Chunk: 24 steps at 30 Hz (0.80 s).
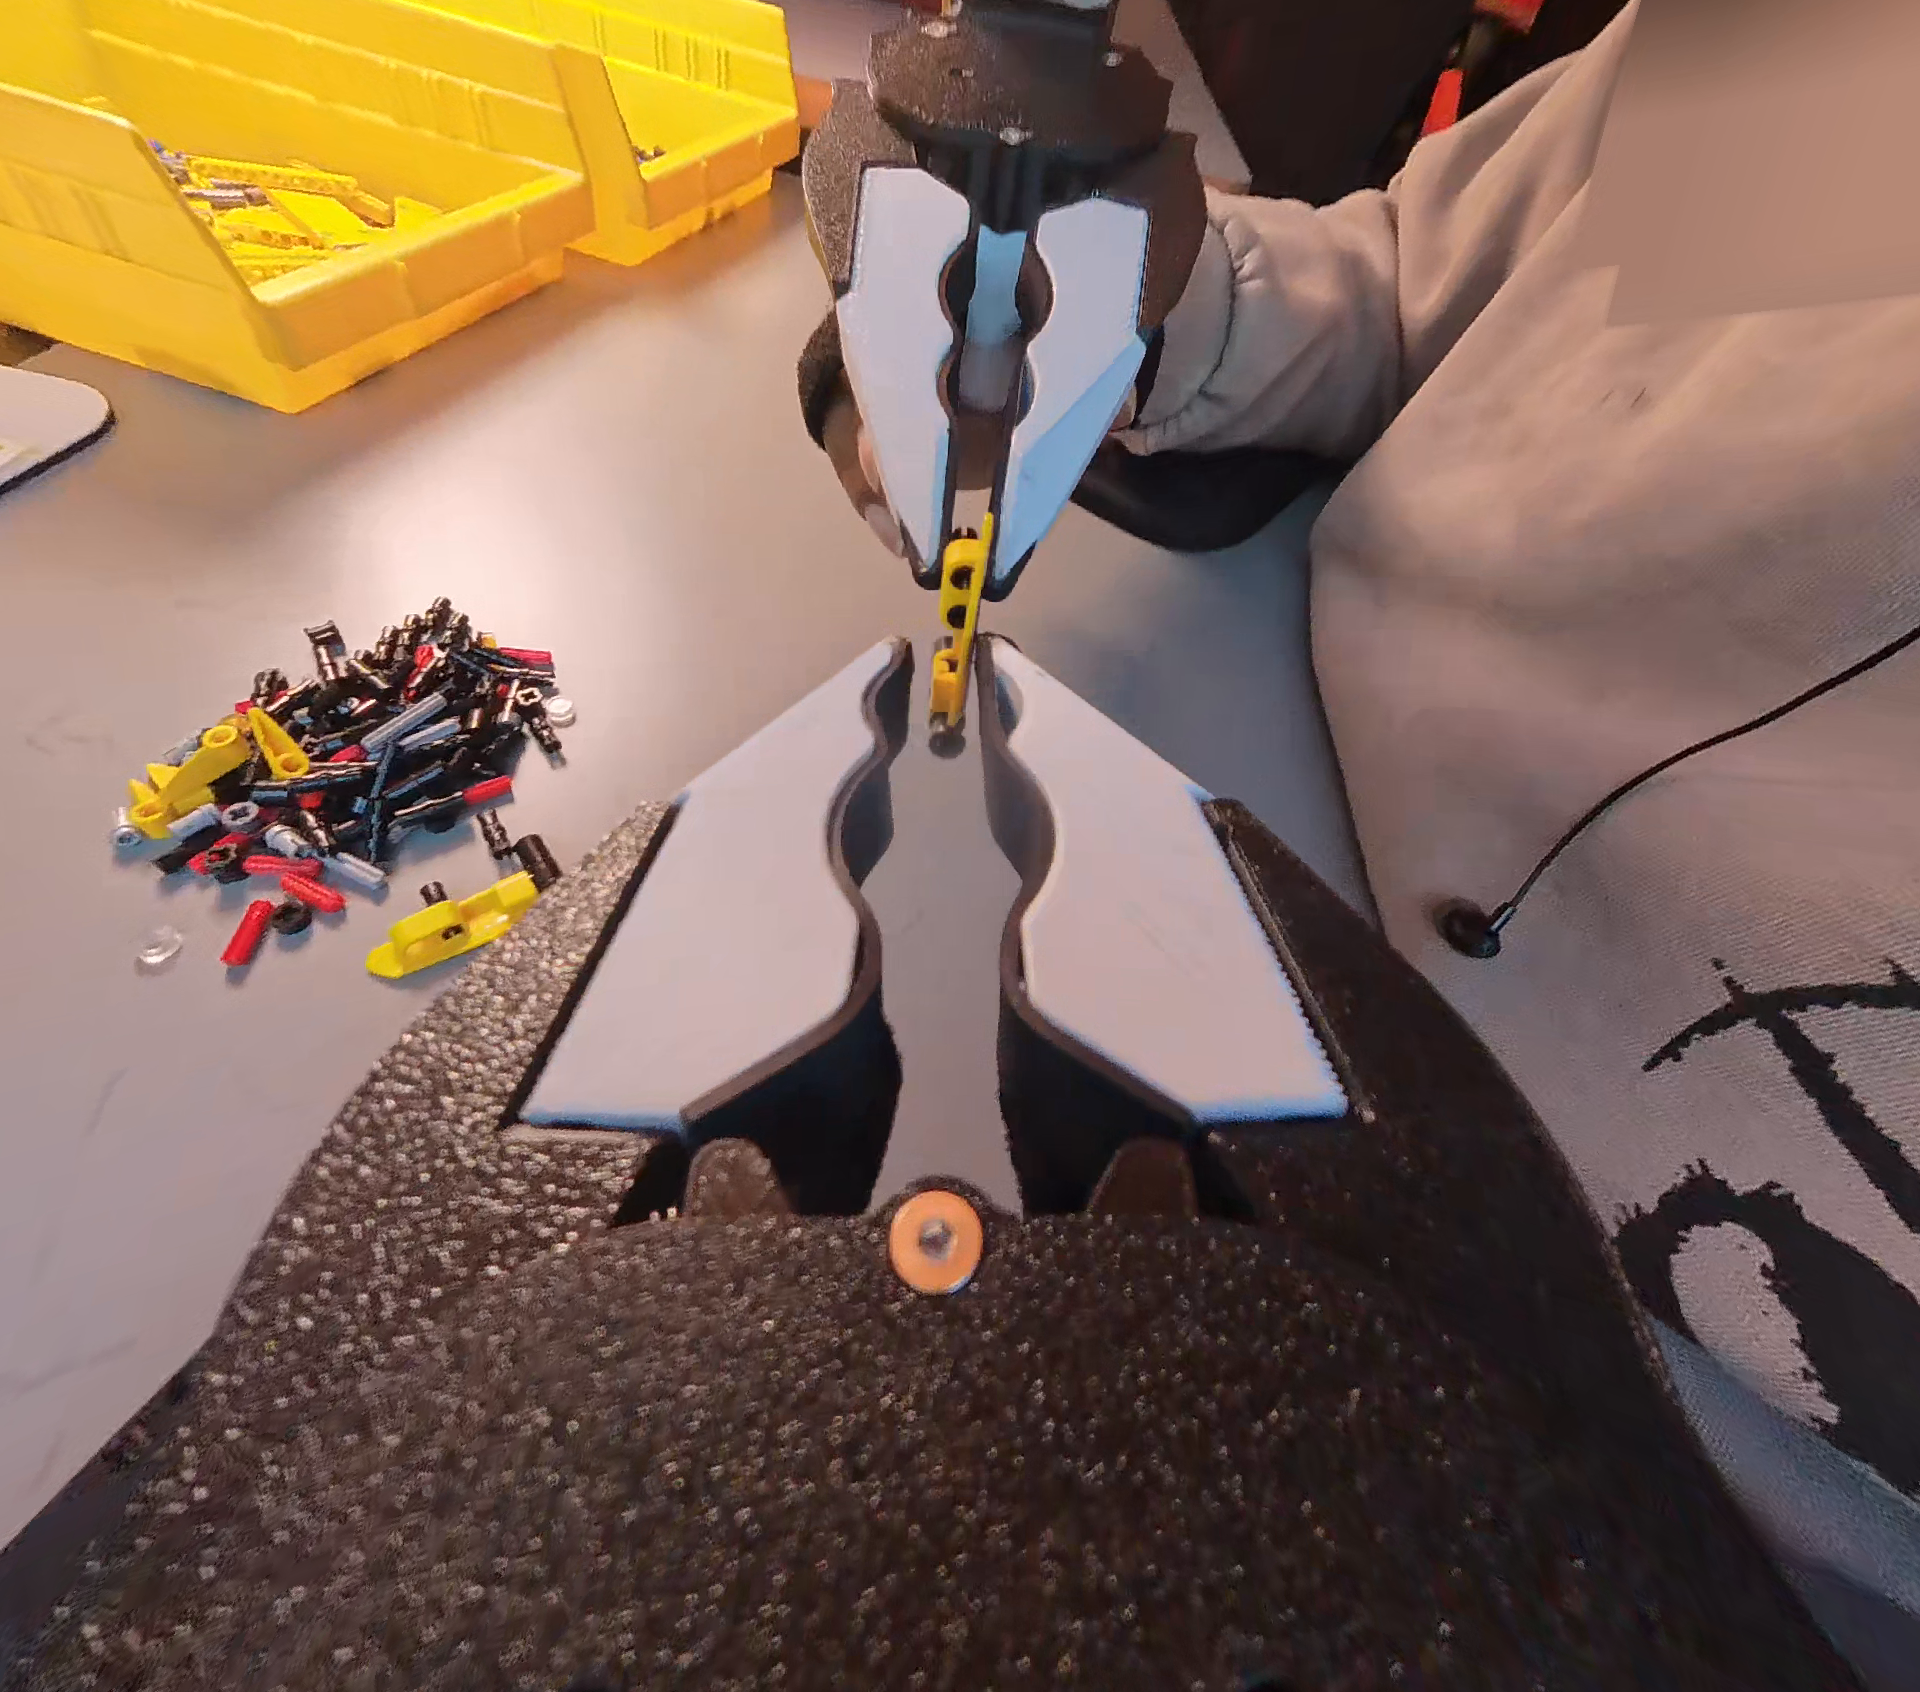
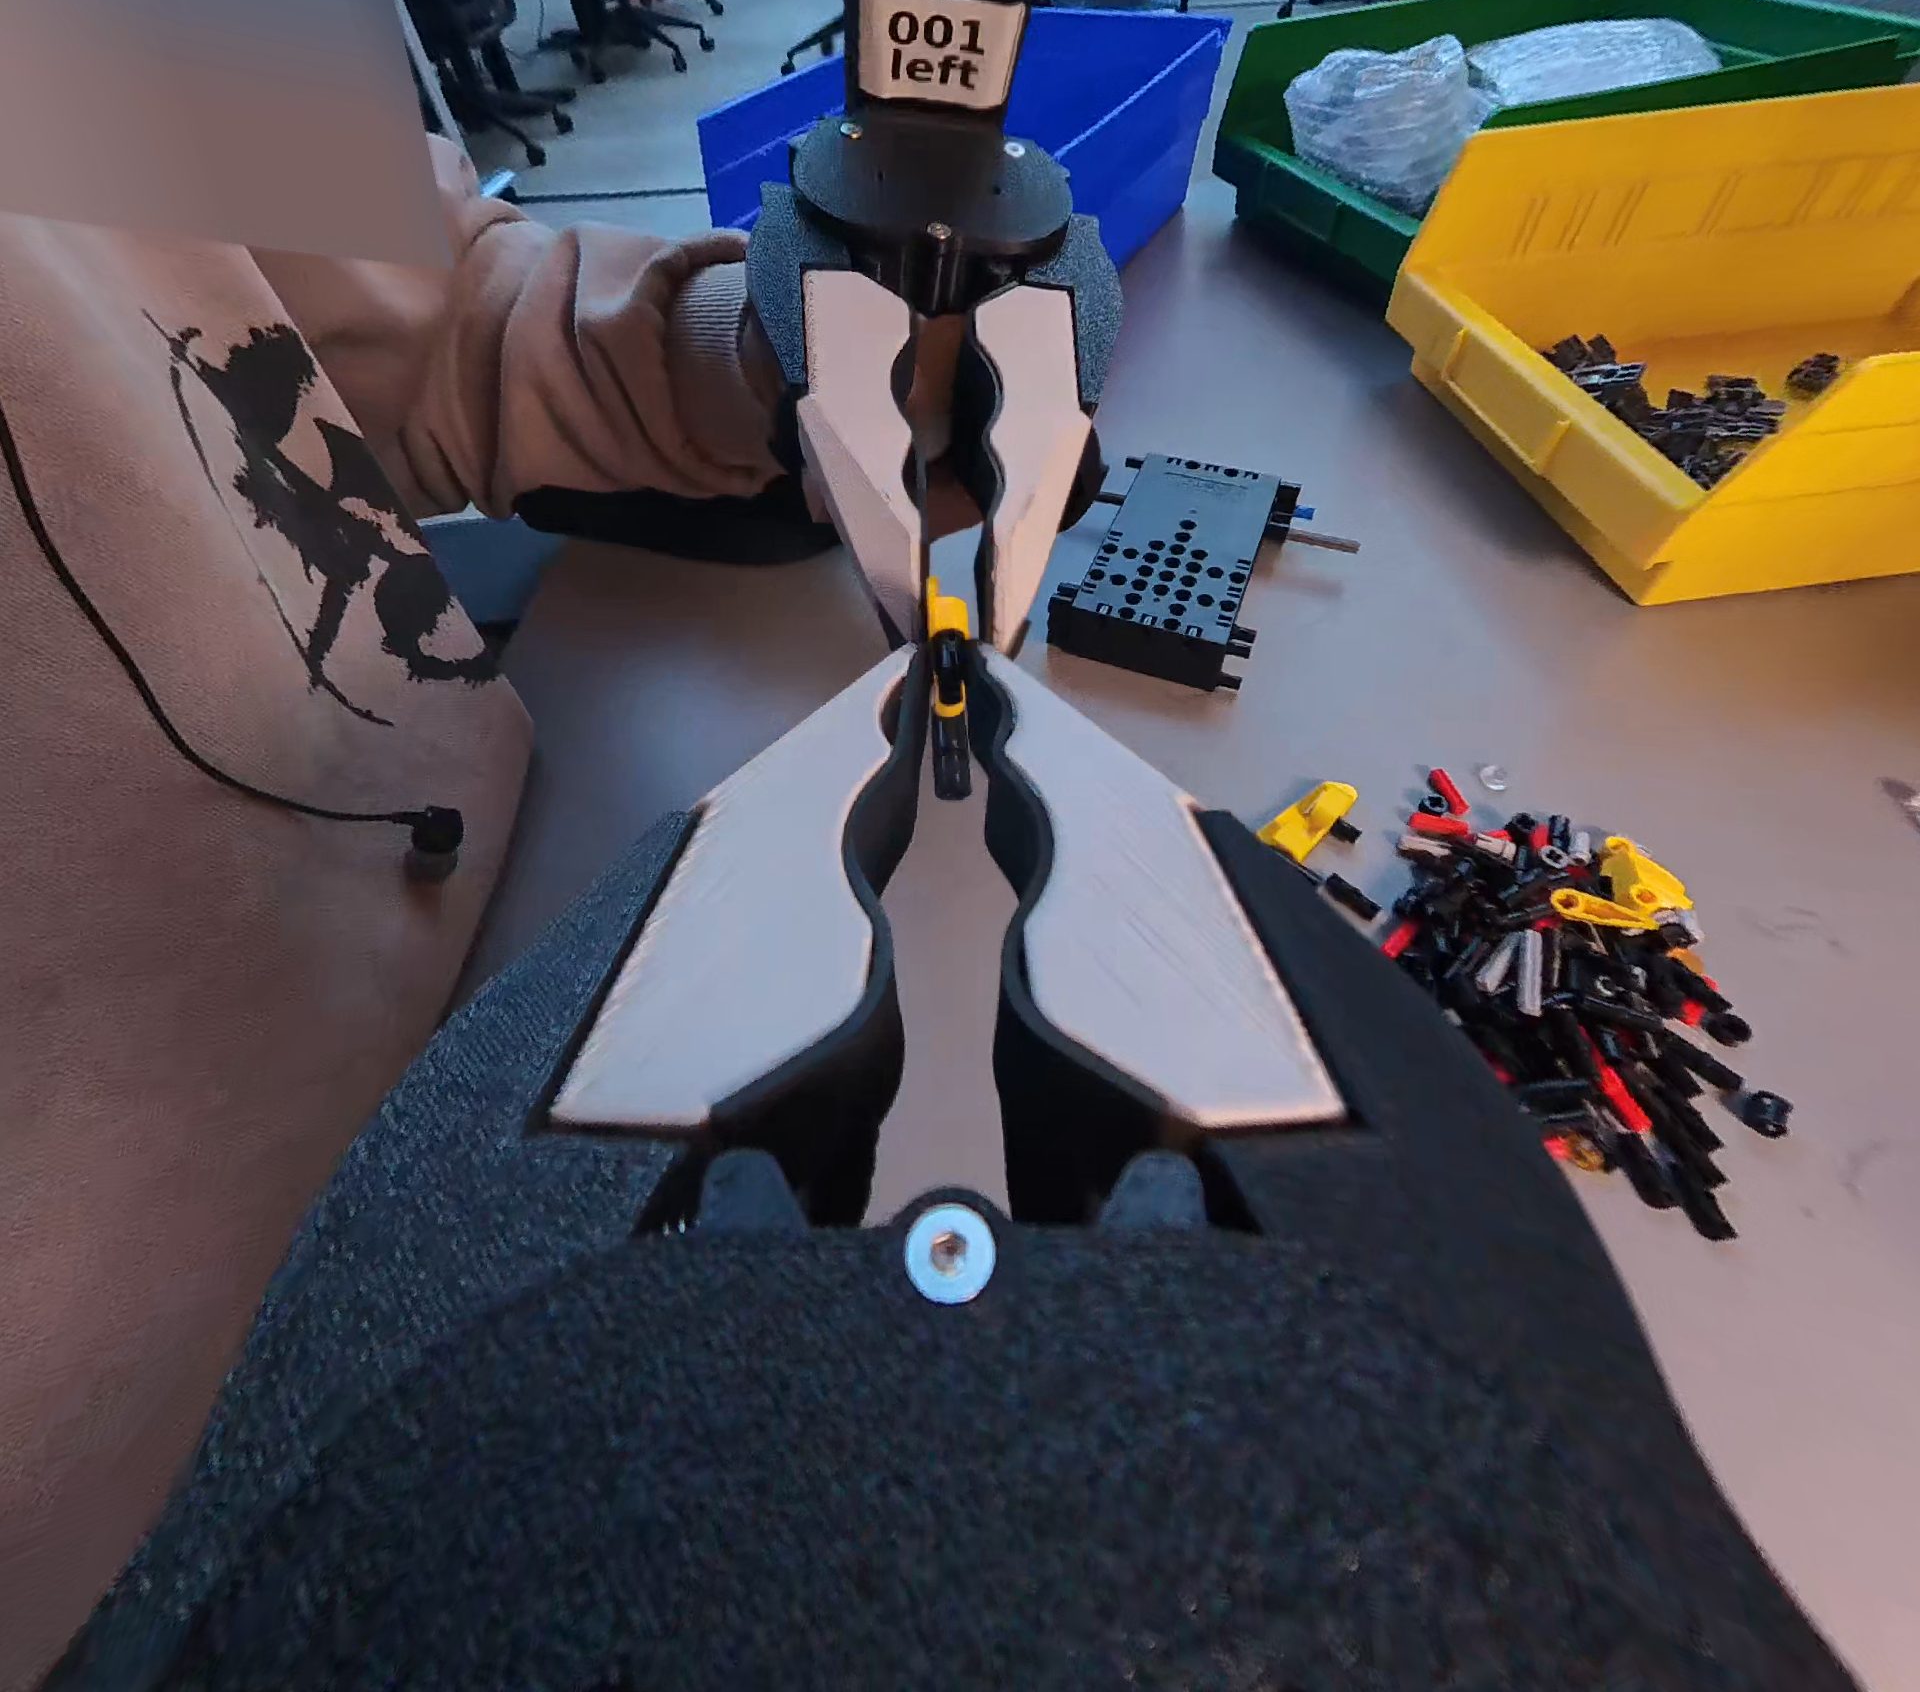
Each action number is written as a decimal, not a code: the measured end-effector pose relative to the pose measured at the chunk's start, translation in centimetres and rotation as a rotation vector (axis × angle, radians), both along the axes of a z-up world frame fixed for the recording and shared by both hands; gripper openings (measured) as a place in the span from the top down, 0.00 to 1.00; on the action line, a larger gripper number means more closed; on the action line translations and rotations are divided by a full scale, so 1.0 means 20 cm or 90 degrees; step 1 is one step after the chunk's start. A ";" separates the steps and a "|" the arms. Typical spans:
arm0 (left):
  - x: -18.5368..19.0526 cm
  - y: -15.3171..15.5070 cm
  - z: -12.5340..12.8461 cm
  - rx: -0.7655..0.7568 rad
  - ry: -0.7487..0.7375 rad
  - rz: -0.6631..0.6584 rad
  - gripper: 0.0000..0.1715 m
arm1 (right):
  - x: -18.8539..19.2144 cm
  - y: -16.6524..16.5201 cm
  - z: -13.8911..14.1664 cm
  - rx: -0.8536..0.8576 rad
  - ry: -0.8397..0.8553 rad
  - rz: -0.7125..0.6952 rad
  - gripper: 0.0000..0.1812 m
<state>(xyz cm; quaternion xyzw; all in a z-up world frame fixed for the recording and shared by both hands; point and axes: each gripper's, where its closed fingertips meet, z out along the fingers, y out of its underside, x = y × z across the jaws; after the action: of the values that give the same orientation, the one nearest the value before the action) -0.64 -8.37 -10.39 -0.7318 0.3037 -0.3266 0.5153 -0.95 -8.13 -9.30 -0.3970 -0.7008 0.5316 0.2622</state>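
Note:
My left gripper (image 1: 940,655) is shut on a small yellow piece (image 1: 943,684) with a black pin at its near end. Facing it tip to tip, my right gripper (image 1: 961,588) is shut on a yellow holed beam (image 1: 964,572). The two yellow pieces meet end to end above the grey table (image 1: 623,499); I cannot tell whether they are joined. In the right wrist view my right gripper (image 2: 945,666) grips a yellow and black piece (image 2: 948,707), and the left gripper (image 2: 943,619) pinches the yellow piece (image 2: 945,608) opposite.
A pile of small black, red, grey and yellow pieces (image 1: 343,769) (image 2: 1558,967) lies beside the grippers, with a loose yellow piece (image 1: 452,925) nearby. There are yellow bins (image 1: 312,188) (image 2: 1683,395), a black perforated plate (image 2: 1164,562), a blue bin (image 2: 1122,94) and a green bin (image 2: 1299,115). A person's sleeve (image 1: 1351,312) is close. Both grippers' tips are close together, under 4 cm apart.

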 end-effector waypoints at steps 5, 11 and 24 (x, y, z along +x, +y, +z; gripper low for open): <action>0.03 -0.02 -0.04 0.019 0.070 -0.013 0.99 | 0.00 -0.02 -0.04 0.052 -0.007 0.006 0.97; 0.04 -0.03 -0.03 0.028 0.065 -0.023 0.99 | 0.01 -0.03 -0.01 0.042 0.026 0.011 0.97; 0.05 -0.06 -0.01 0.028 0.040 -0.040 0.99 | 0.02 -0.06 0.03 0.027 0.091 0.028 0.97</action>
<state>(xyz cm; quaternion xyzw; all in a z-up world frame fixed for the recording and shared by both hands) 0.46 -9.56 -10.50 -0.7202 0.3495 -0.3124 0.5114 -0.52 -9.33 -8.77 -0.3368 -0.7002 0.5492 0.3078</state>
